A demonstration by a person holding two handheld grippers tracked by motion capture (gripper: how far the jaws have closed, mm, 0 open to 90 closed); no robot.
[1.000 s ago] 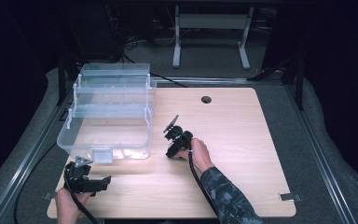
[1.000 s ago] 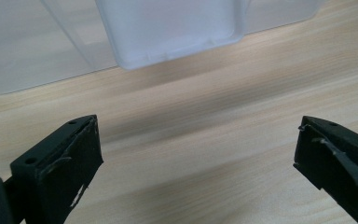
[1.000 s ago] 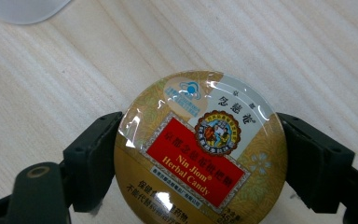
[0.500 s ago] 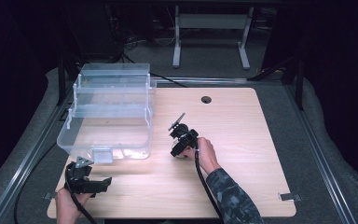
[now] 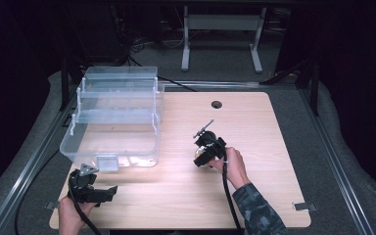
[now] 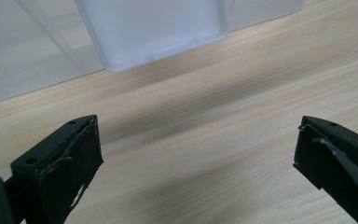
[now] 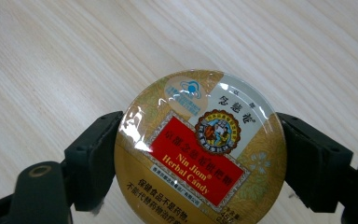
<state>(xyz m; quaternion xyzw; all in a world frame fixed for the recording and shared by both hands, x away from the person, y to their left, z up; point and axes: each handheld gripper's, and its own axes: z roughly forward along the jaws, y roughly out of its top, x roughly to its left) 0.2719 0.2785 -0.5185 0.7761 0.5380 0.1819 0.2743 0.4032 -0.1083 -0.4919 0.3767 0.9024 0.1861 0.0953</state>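
A round gold candy tin with a red label sits flat between the two black jaws of my right gripper, which is shut on its rim. In the high view that gripper holds the tin a little above the middle of the wooden table, to the right of a clear plastic box. My left gripper rests at the table's front left corner, just in front of the box. Its jaws stand wide open over bare wood with nothing between them, the box's front latch just ahead.
The clear box has stepped tiers that rise toward the back and takes up the table's left rear. A dark cable hole sits near the far edge. A strip of tape lies at the front right. Grey padding surrounds the table.
My right gripper has carried the tin to the right and slightly up, away from the box. The left gripper has stayed put.
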